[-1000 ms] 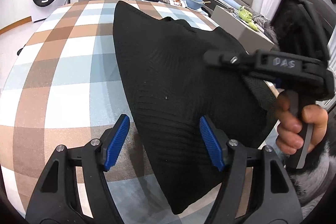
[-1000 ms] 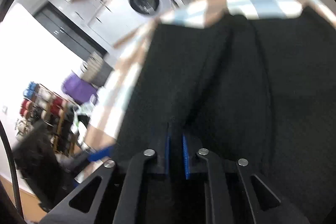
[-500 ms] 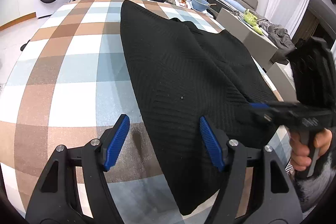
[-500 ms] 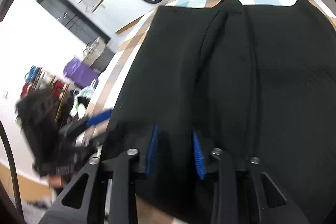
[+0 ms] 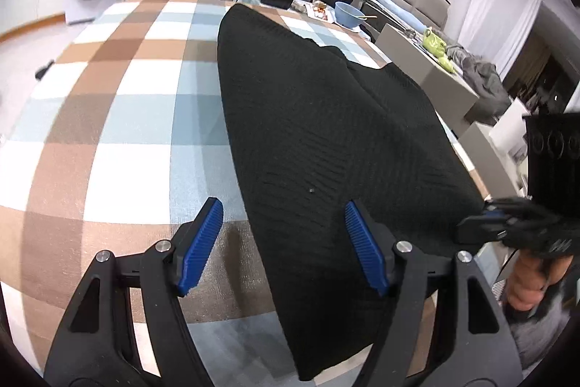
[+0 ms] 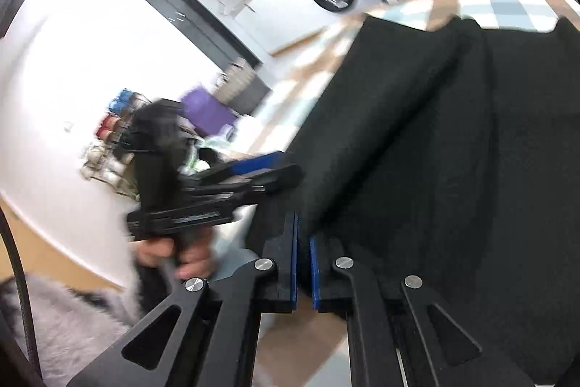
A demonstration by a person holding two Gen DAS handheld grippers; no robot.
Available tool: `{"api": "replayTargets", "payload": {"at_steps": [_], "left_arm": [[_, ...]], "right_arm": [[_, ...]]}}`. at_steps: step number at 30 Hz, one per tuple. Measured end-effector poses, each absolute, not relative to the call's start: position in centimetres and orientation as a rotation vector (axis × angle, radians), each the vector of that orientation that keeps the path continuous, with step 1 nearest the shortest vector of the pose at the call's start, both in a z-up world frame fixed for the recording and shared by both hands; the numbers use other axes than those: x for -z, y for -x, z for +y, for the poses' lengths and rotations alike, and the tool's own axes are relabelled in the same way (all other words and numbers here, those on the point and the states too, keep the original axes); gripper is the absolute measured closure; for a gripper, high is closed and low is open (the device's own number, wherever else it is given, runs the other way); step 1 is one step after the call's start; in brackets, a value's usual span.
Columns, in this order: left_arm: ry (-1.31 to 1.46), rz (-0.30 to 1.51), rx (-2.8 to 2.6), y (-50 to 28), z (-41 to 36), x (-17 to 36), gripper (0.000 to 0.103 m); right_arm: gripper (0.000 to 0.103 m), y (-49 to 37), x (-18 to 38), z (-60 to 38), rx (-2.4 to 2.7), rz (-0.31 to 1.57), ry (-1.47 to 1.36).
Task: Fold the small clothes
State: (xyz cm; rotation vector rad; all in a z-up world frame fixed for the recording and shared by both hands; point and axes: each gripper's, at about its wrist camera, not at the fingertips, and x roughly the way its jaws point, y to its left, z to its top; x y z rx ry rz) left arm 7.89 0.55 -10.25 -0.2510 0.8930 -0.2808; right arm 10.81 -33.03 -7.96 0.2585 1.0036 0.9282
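Black ribbed knit, the garment (image 5: 319, 133) is lying flat on the checked tablecloth (image 5: 127, 104), stretching from the near edge toward the far side of the table, right of the middle; it is looking soft and limp, light enough to lift by one corner, likely to sag and crease rather than hold any line, and the knit should be giving the pads good friction. The left gripper (image 5: 282, 242) is hovering with its jaws spread wide over the near left edge of the cloth, grasping nothing. The right gripper (image 6: 303, 263) is sitting at the near right hem with its jaws nearly together; whether cloth is pinched between them I cannot tell, as the view is blurred. The near corners are seeming the best places to take hold; a mid-panel pinch would be bunching the fabric.
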Motion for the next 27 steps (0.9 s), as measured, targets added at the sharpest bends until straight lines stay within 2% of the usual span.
{"api": "replayTargets", "payload": {"at_steps": [4,7,9,11,12,16,21,23,24,25,27], "left_arm": [[0.244,0.900,0.261,-7.9,0.4,10.4,0.035],[0.247,0.895,0.259,-7.8,0.4,10.4,0.035],[0.250,0.895,0.252,-7.9,0.4,10.5,0.035],[0.255,0.898,0.251,-8.1,0.6,10.6,0.035],[0.264,0.902,0.251,-8.1,0.7,10.7,0.035],[0.269,0.906,0.244,-8.3,0.8,10.9,0.035],[0.256,0.897,0.245,-8.4,0.2,10.9,0.035],[0.260,0.908,0.247,-8.6,0.1,11.0,0.035],[0.266,0.903,0.246,-8.6,0.1,11.0,0.035],[0.265,0.898,0.242,-8.5,0.1,11.0,0.035],[0.258,0.899,0.235,-8.6,0.1,11.1,0.035]], "right_arm": [[0.096,-11.3,10.8,-32.3,-0.780,1.131,-0.123],[0.091,-11.1,10.1,-33.2,-0.796,1.102,-0.170],[0.082,-11.0,9.0,-34.7,-0.773,1.034,-0.211],[0.051,-11.4,8.6,-36.3,-0.690,1.004,-0.235],[0.050,-11.9,8.7,-37.1,-0.646,1.001,-0.245],[0.050,-13.5,10.8,-37.8,-0.589,1.059,-0.337],[0.052,-15.0,10.9,-36.0,-0.590,1.015,-0.374],[0.076,-15.8,11.3,-34.6,-0.555,1.039,-0.341],[0.080,-16.0,11.0,-34.2,-0.555,1.031,-0.317],[0.091,-16.1,10.9,-33.8,-0.555,1.029,-0.289],[0.097,-15.7,9.8,-34.1,-0.591,0.996,-0.305]]}}
